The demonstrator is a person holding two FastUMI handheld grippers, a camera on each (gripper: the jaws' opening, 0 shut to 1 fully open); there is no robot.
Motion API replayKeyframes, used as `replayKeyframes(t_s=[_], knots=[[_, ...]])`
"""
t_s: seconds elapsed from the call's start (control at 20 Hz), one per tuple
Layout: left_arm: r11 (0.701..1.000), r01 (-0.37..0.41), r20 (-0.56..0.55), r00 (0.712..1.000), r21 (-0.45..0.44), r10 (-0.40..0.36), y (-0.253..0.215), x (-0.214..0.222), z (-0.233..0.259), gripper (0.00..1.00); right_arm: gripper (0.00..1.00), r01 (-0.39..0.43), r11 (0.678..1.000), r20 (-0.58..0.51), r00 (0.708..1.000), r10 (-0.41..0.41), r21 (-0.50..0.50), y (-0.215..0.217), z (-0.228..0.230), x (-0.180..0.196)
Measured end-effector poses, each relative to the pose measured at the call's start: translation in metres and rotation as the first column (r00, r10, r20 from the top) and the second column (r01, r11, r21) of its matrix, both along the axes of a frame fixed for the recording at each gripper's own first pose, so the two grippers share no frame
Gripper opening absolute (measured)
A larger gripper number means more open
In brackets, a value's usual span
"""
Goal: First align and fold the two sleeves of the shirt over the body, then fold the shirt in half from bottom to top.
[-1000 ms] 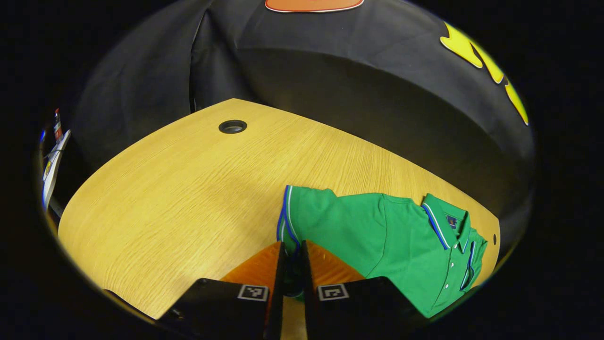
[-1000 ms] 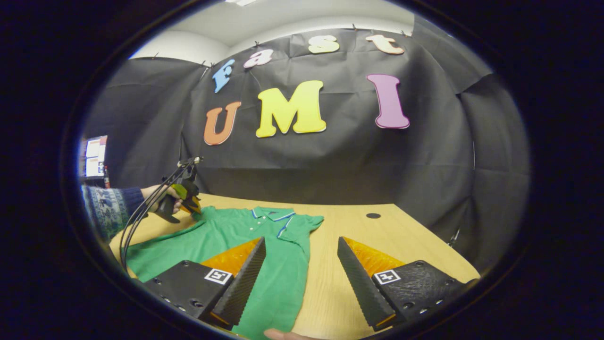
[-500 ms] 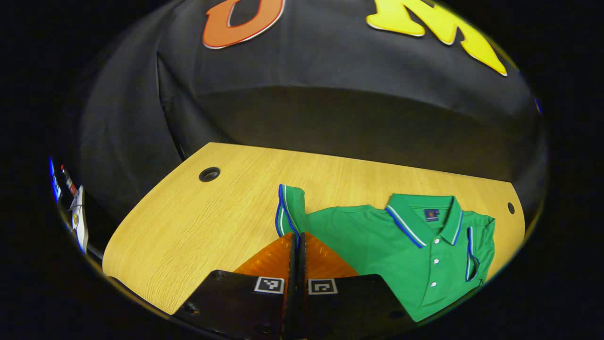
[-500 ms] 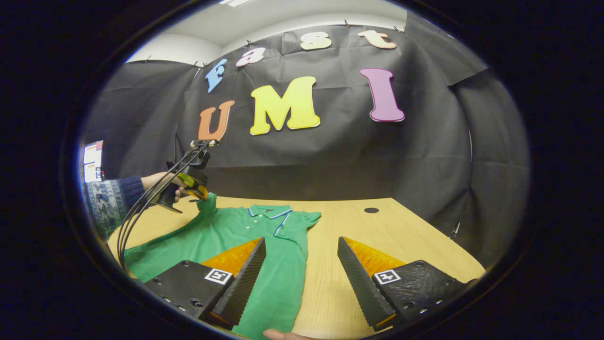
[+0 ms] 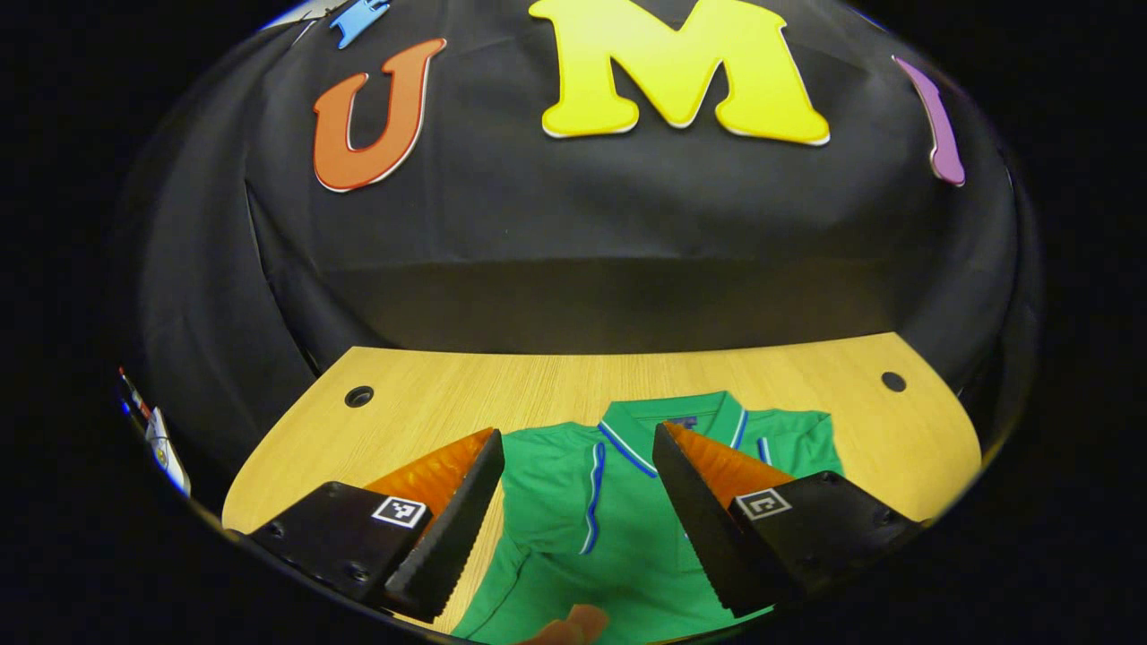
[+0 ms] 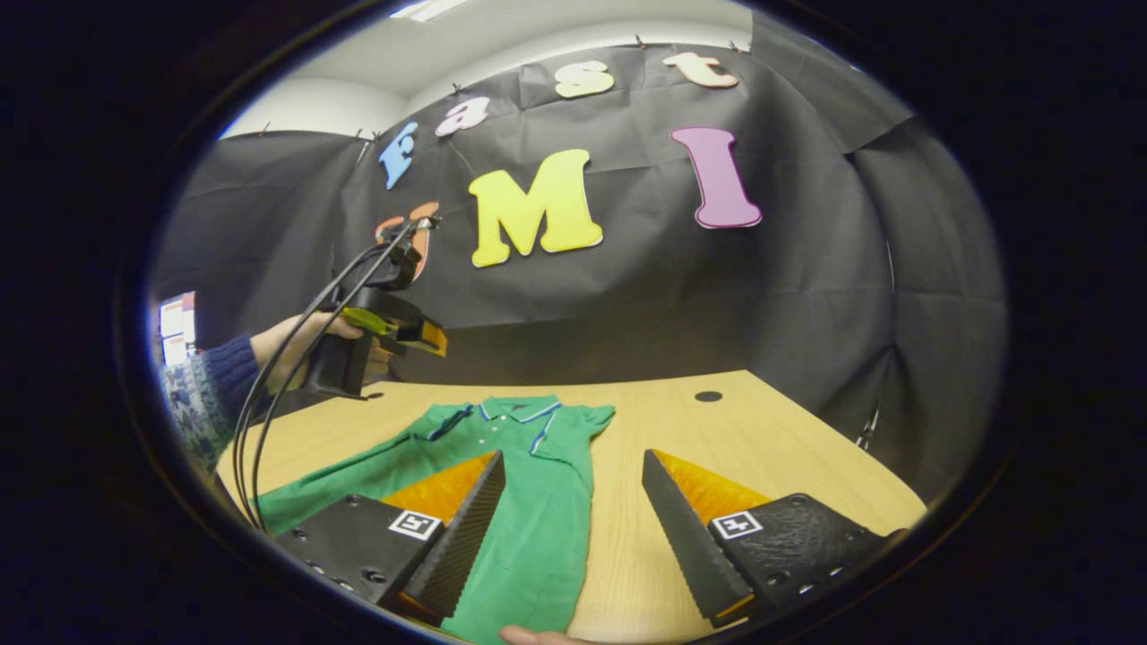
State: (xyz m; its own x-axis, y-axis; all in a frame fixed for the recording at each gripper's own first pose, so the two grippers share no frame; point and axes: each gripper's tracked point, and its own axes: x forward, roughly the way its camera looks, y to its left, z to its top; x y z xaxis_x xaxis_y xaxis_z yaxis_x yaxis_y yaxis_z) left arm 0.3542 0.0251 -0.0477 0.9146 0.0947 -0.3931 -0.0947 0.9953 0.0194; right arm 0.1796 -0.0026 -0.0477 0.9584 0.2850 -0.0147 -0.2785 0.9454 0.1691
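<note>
Left gripper [image 5: 578,452] jaws apart, above green shirt [image 5: 618,528]; right gripper [image 6: 573,461] jaws apart, shirt beneath its left finger, both sleeves folded in

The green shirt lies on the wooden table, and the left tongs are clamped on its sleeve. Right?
Not quite. The left tongs are open and hold nothing, as the left gripper view shows. The green shirt does lie on the wooden table.
</note>
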Motion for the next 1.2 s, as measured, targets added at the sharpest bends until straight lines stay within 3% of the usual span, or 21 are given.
replayKeyframes(t_s=[0.25,0.35,0.45,0.55,0.8,1.0,1.2], knots=[[0.996,0.085,0.136,0.987,-0.012,-0.083,-0.008,-0.097,0.047,1.00,0.96,0.090,0.996,0.038,0.995,-0.090,0.002,-0.002,0.058,-0.040],[0.991,0.131,0.176,0.977,-0.035,-0.123,-0.005,-0.149,0.057,1.00,0.92,0.103,0.995,0.017,0.995,-0.103,-0.001,0.002,0.067,-0.066],[0.993,0.120,0.227,0.967,-0.001,-0.117,0.016,-0.196,0.068,1.00,0.95,0.088,0.996,0.007,0.996,-0.088,-0.034,0.013,0.066,-0.088],[0.994,0.103,0.277,0.954,0.042,-0.111,0.035,-0.236,0.072,1.00,0.93,0.148,0.985,0.045,0.988,-0.145,-0.091,0.004,0.066,-0.104],[0.996,0.086,0.252,0.964,-0.006,-0.082,0.057,-0.307,0.027,1.00,0.96,0.125,0.984,0.056,0.991,-0.119,-0.124,0.019,0.044,-0.140],[0.998,0.023,0.264,0.964,0.051,-0.036,0.079,-0.343,-0.014,1.00,0.96,0.173,0.972,0.104,0.982,-0.158,-0.160,0.013,0.024,-0.151],[0.998,0.036,0.195,0.980,0.060,-0.047,0.084,-0.360,-0.072,1.00,0.96,0.100,0.971,-0.020,0.994,-0.107,-0.215,0.027,-0.043,-0.144]])
